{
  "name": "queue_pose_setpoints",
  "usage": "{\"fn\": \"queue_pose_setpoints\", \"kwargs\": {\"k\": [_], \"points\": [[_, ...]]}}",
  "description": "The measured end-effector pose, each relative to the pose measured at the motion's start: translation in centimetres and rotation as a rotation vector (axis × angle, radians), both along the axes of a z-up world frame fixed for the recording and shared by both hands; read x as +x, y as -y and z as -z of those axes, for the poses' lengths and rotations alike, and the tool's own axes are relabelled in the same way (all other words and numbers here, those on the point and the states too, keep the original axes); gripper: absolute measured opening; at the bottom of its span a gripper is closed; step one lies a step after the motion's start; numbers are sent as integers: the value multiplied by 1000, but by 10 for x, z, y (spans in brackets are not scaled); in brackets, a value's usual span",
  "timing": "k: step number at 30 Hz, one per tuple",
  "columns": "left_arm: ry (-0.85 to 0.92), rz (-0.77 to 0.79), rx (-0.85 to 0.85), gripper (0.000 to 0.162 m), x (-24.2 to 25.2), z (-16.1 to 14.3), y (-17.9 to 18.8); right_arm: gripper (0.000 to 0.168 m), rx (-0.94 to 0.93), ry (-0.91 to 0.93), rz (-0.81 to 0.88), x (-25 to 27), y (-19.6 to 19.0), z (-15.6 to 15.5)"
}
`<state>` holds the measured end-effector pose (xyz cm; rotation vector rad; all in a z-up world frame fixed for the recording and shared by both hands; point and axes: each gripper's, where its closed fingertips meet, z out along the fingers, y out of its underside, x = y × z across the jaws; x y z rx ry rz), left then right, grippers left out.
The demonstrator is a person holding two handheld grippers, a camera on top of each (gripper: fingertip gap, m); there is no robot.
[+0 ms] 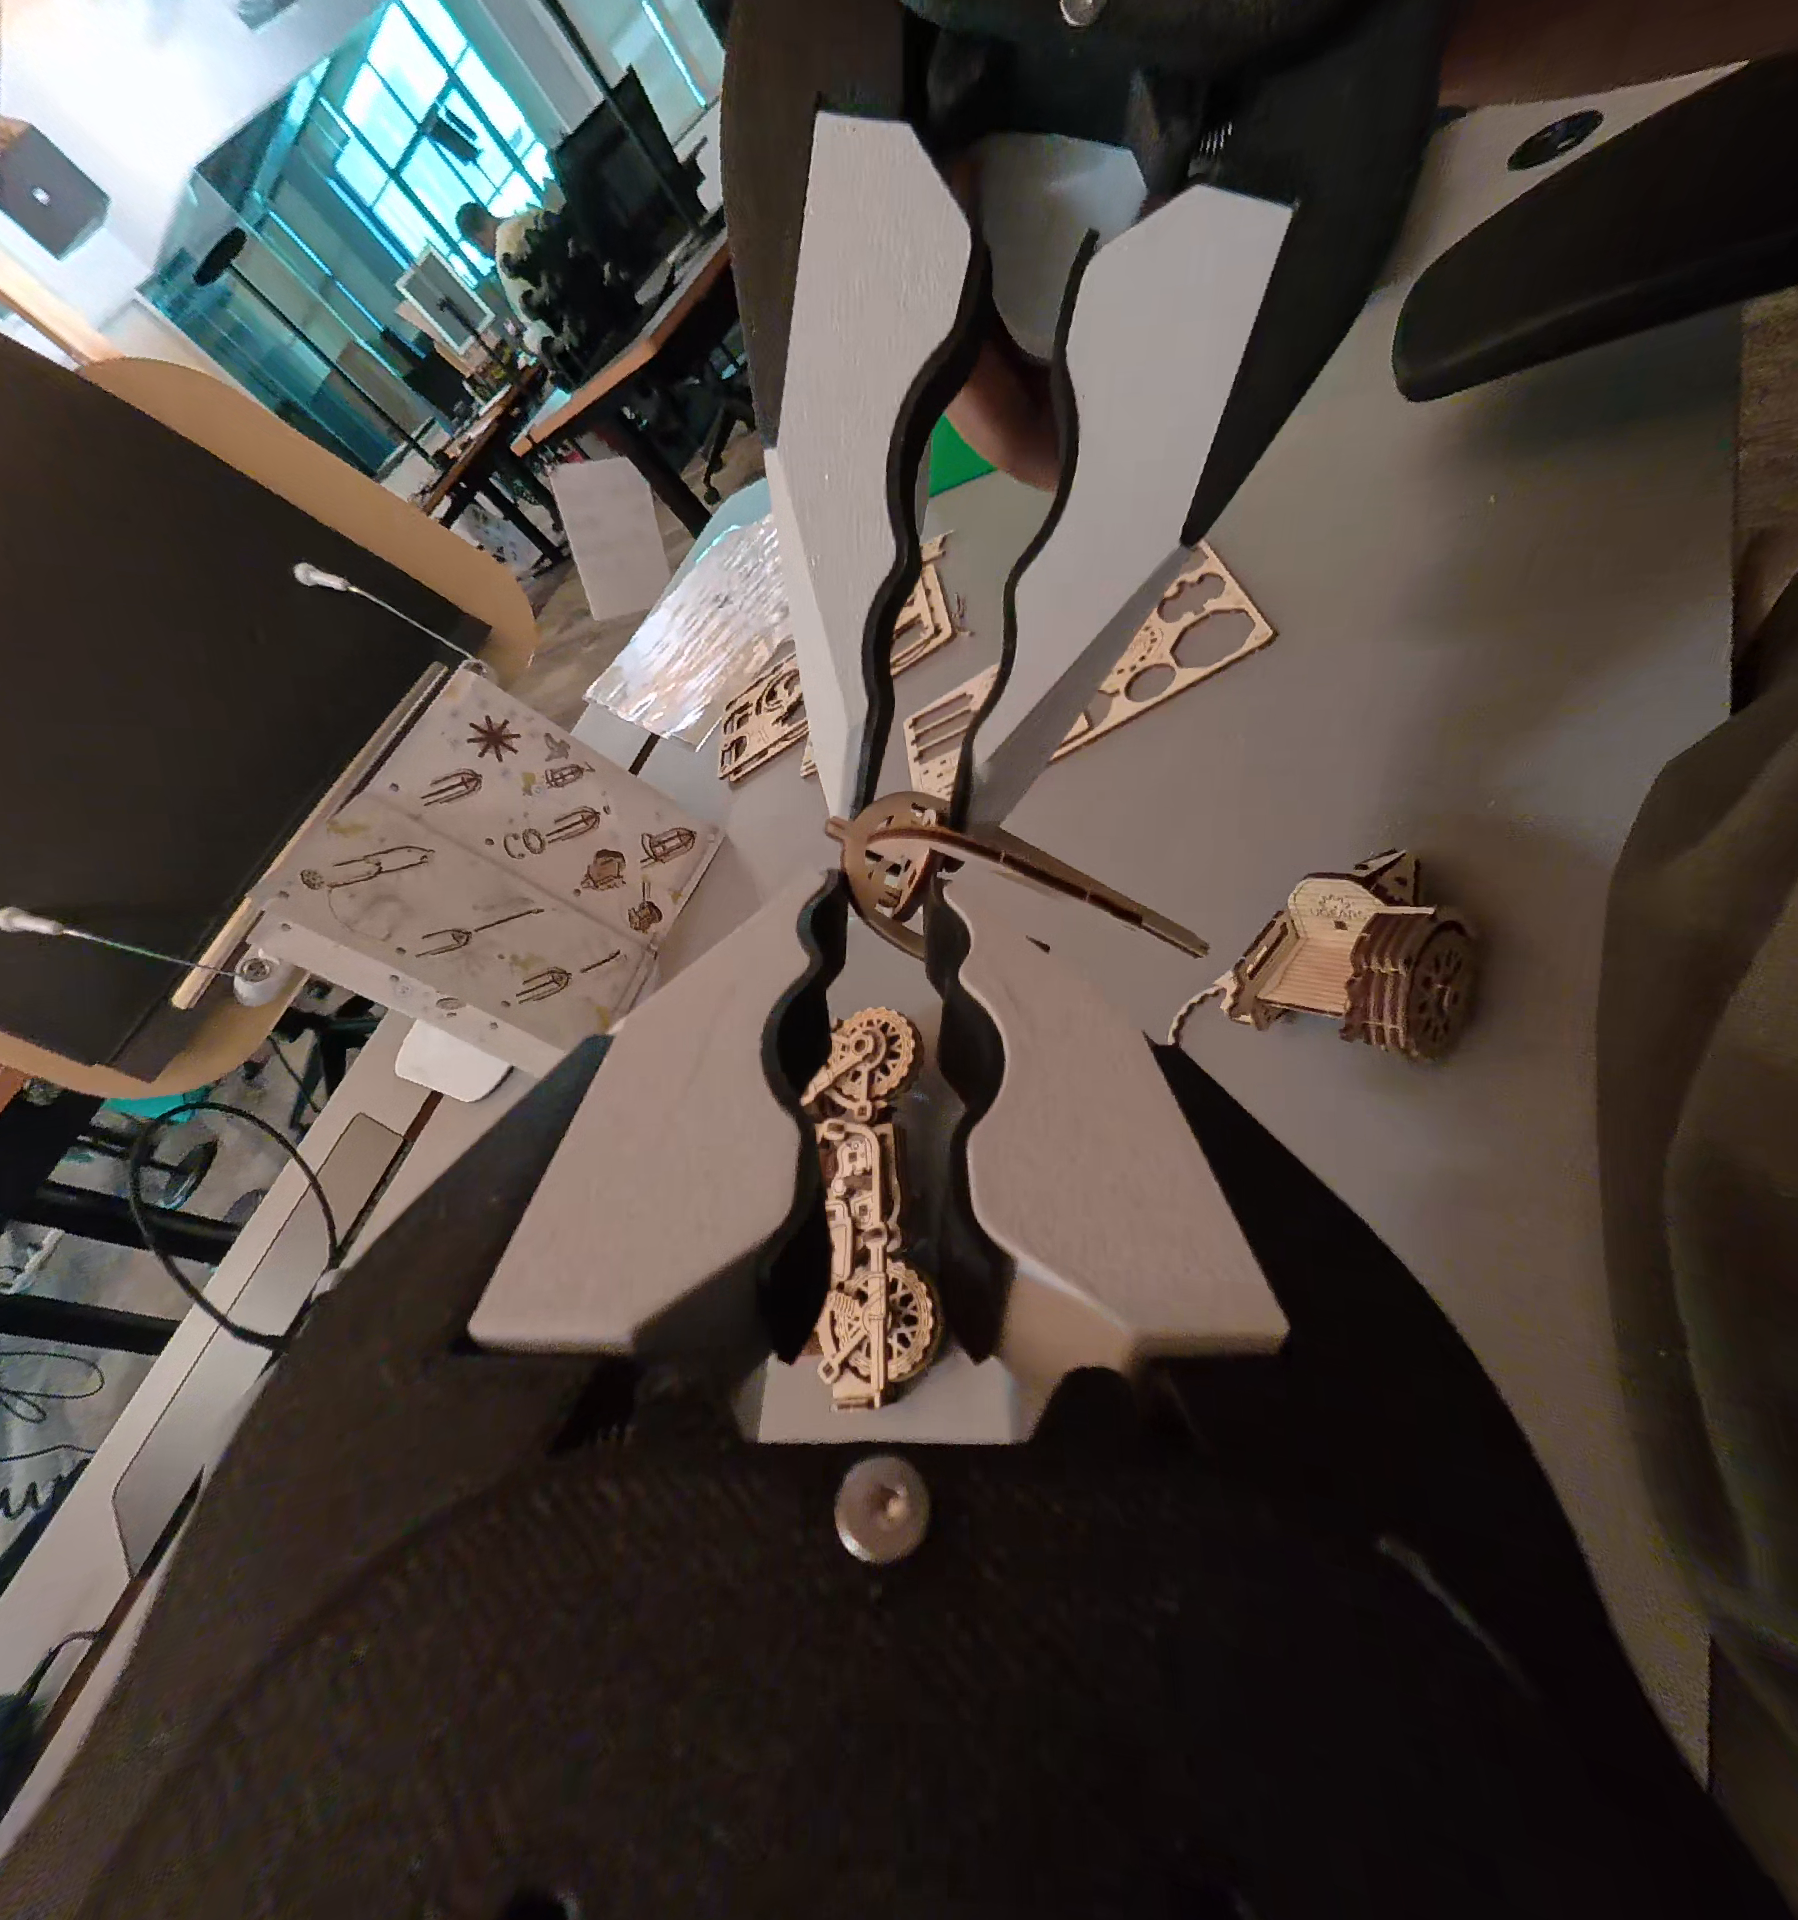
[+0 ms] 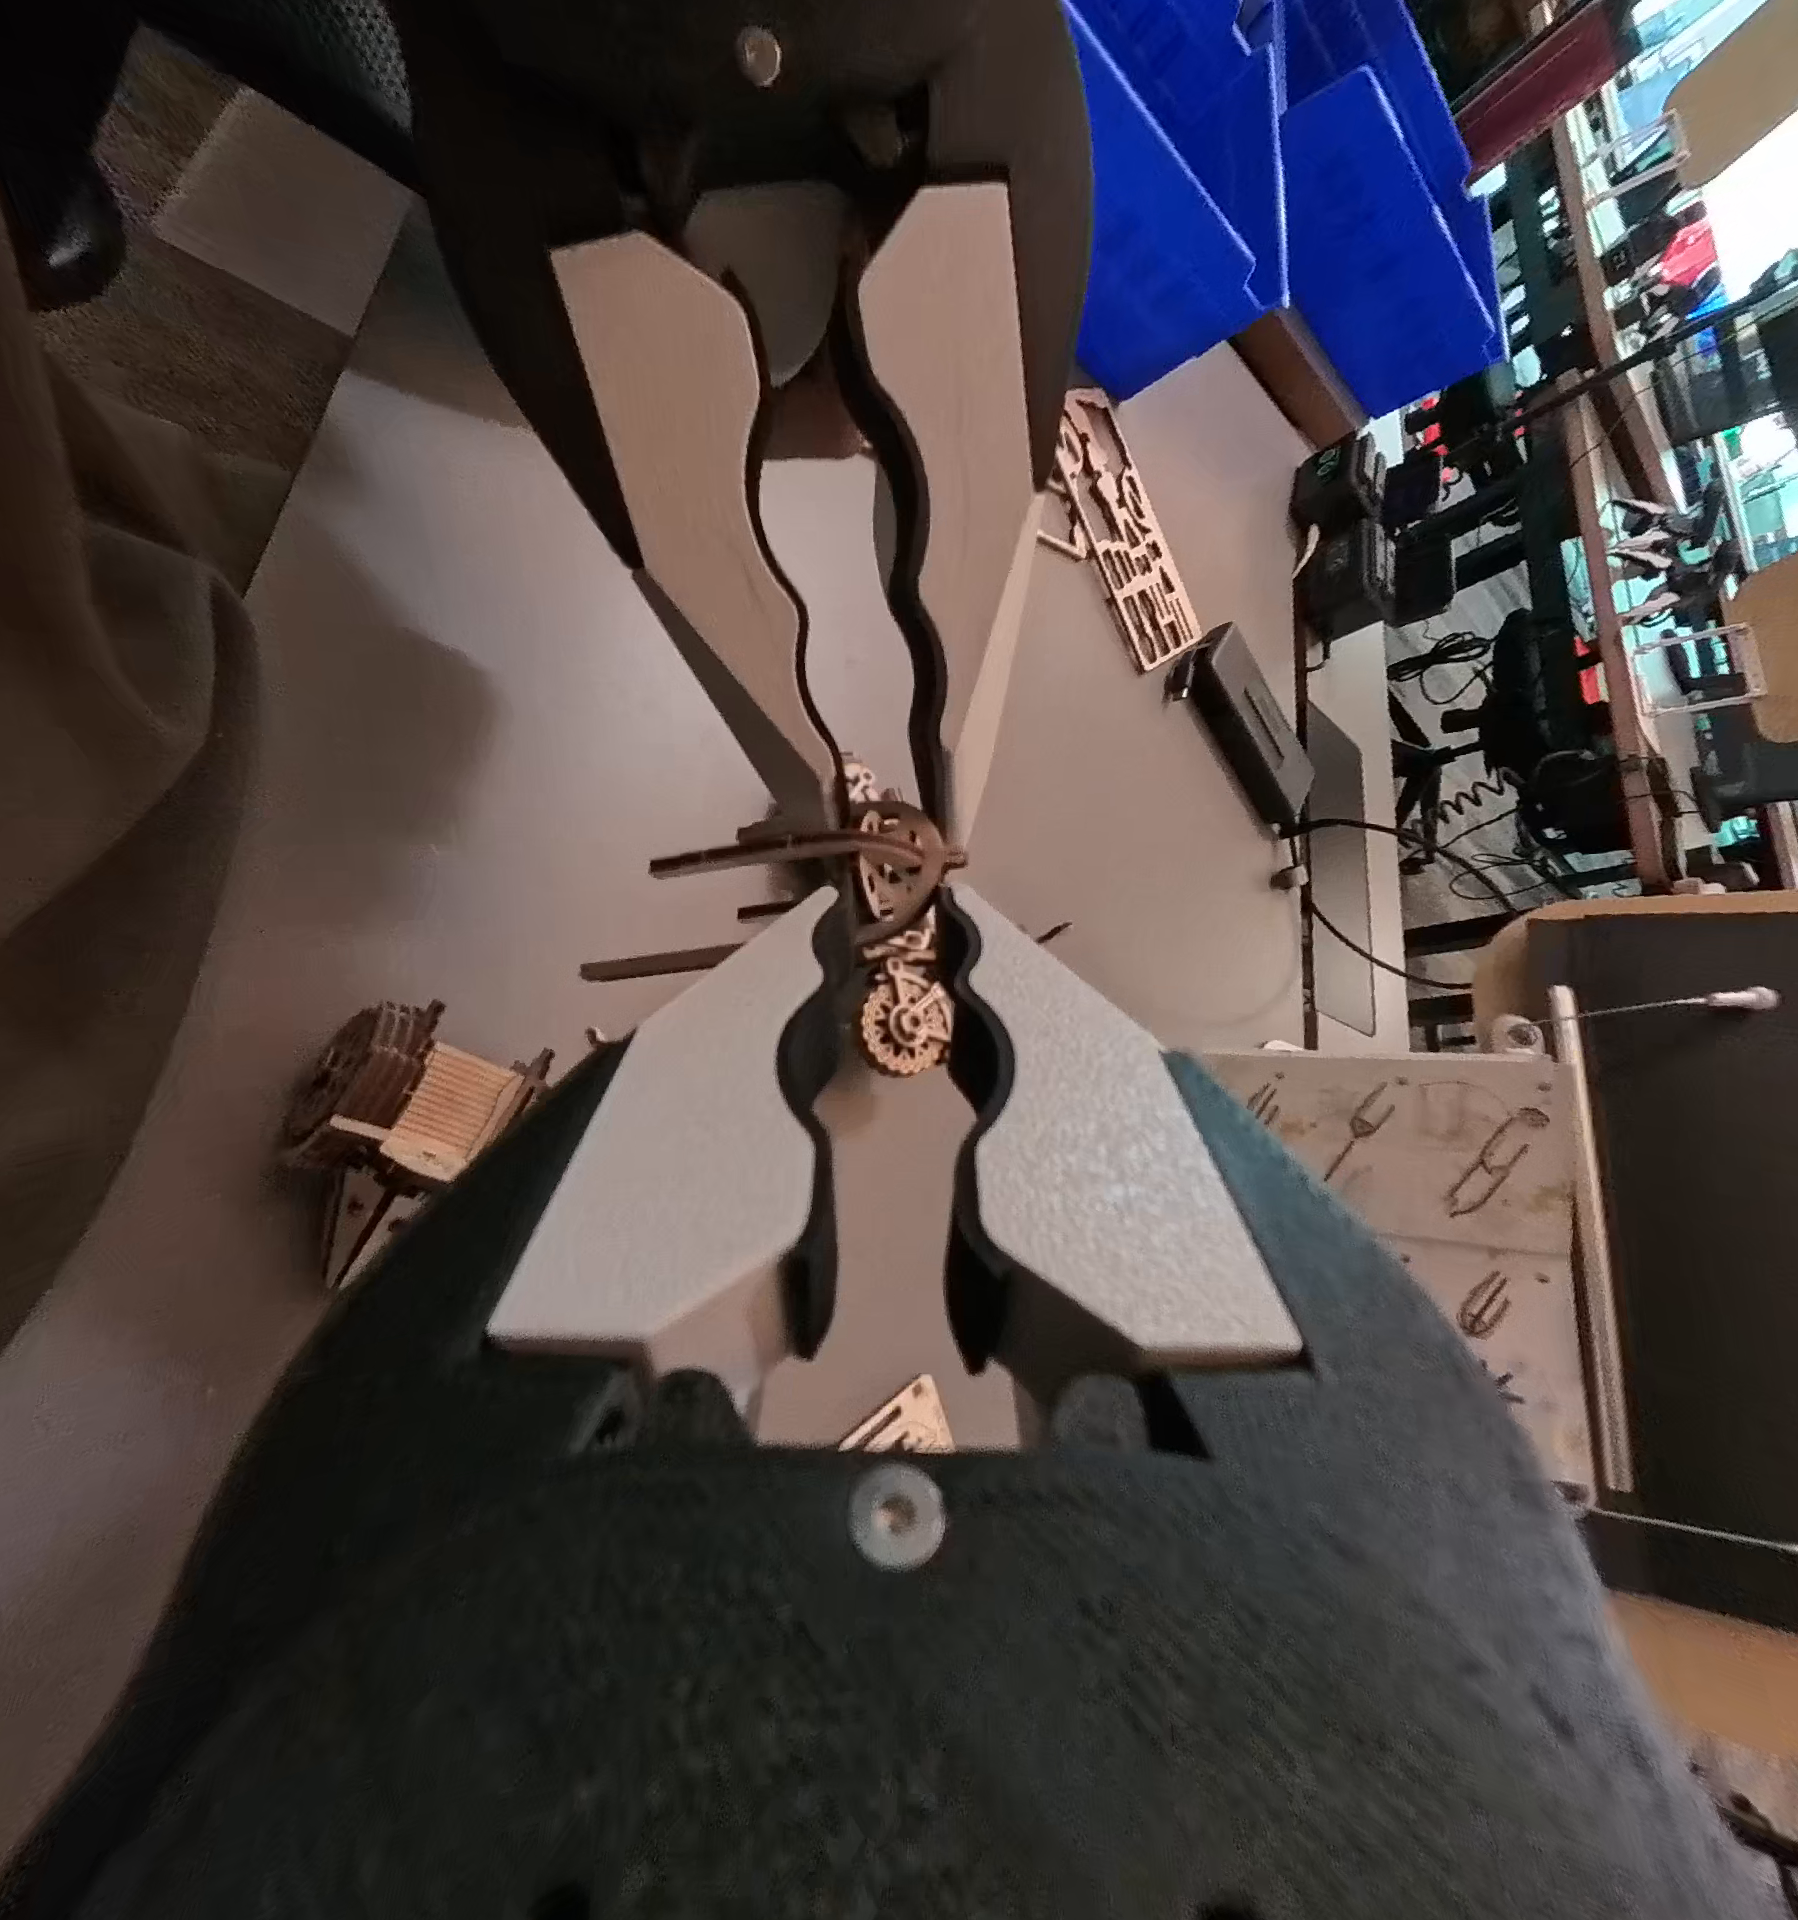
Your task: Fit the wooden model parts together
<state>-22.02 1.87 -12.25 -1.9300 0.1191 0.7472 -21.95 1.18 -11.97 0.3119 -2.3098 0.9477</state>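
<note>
Your left gripper (image 1: 879, 914) is clamped on a pale, laser-cut wooden motorcycle (image 1: 871, 1195) at frame centre. Your right gripper (image 2: 890, 925), fingertips nearly together, pinches a thin dark curved fender (image 2: 874, 842) against the motorcycle's spoked wheel, above the smooth grey table (image 1: 1394, 748).

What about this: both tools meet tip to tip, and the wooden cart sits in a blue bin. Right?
Wrong in one point: the cart stands on the table, not in a bin, as the left wrist view shows. The rest holds.

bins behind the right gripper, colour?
Blue bins, plain, no pattern; seen best in the right wrist view.
</note>
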Motion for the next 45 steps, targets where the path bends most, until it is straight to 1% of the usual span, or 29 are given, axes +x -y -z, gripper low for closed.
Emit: {"fn": "queue_pose_setpoints", "kwargs": {"k": [1,14,30,32,35,37,41,43,45], "points": [[-1,-7,-2,13,-1,1,0,13,0,-1,4,-1,0,1],[-3,-45,-7,12,-6,3,0,12,-55,27,36,-5,-2,3],[61,-49,3,12,-8,14,-4,11,-84,68,50,-8,-7,13],[92,-66,36,13,-9,11,-7,11,-89,77,55,-9,-10,10],[80,-80,69,14,-9,4,-11,11,-113,86,64,-10,-16,3],[85,-57,74,13,-6,5,-12,11,-103,73,92,-13,-27,4],[197,0,86,24,3,16,-16,11,-123,106,134,-14,-51,8],[314,72,78,46,16,26,-24,11,-129,102,171,-15,-64,10],[464,145,34,59,31,44,-32,11,-134,93,212,-17,-77,10]]}}
